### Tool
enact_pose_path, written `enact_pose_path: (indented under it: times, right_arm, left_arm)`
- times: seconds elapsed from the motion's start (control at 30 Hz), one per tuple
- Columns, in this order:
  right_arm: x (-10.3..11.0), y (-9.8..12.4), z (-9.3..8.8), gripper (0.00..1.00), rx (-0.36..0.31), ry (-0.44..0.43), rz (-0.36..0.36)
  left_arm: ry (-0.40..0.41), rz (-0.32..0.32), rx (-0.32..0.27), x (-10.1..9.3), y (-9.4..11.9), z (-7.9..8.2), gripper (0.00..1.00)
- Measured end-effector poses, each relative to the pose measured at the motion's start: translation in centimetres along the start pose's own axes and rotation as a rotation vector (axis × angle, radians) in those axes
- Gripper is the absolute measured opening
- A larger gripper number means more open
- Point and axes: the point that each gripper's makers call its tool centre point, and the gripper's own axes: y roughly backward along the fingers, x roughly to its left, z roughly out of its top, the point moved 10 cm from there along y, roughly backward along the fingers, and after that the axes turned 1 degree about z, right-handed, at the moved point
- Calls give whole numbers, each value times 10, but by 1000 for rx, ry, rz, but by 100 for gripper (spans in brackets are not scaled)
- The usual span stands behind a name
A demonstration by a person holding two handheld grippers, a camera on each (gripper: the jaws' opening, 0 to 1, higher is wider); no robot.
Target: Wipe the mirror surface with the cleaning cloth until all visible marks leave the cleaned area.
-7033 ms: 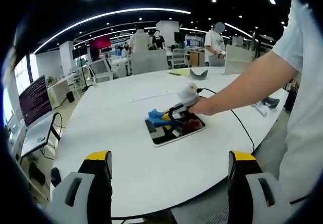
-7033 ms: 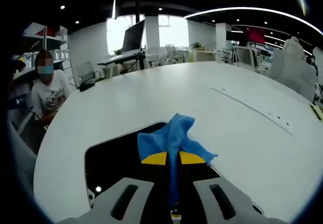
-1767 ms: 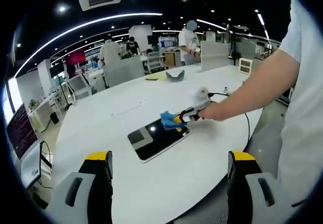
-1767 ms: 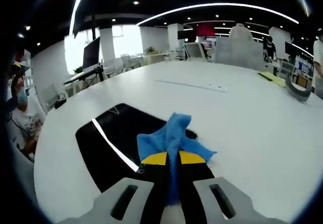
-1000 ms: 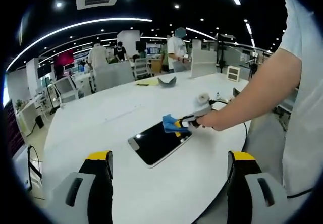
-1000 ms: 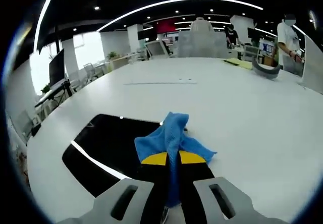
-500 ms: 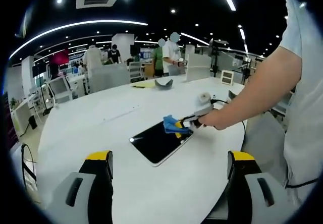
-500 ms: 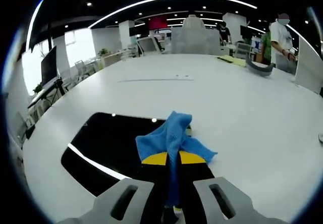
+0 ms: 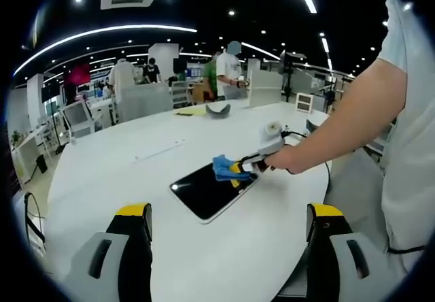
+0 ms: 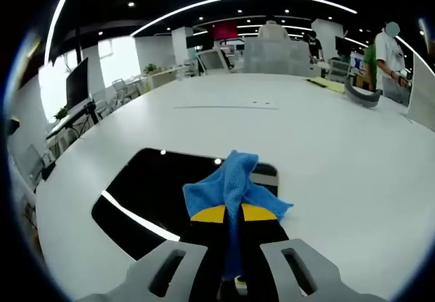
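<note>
Mirror: dark flat panel lying on the white bench, near the person's edge; reflects ceiling lights as a bright streak and dots. No marks can be made out on it in either view. Also seen from the left gripper view.

Cloth: blue, bunched, pinched at its middle; its loose folds rest on the mirror's near corner. In the left gripper view it sits at the mirror's far-right corner.

Right gripper: fingers clenched on the cloth, yellow tips together with the fabric between them. From the left gripper view it is held low over the mirror by a hand.

Left gripper: held back from the bench, well apart from the mirror; fingers spread wide, grasping nothing.

Background: other people, chairs and desks beyond the bench; a grey curved object on the far side.

Risks, as judged:
- Bare yellow tips could scrape the glass if the cloth slips back through the grip.
- The mirror lies loose with nothing holding it; a hard sideways stroke could skate it towards the bench edge.
- The bunched cloth covers little area per pass, so the far part of the mirror may be missed.
</note>
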Motion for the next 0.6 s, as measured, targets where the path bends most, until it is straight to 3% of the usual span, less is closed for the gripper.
enact_pose_path:
  times: [0.6]
  right_arm:
    - [15,-5,1,2,-5,9,24]
  left_arm:
    - [1,-29,0,7,-8,-4,95]
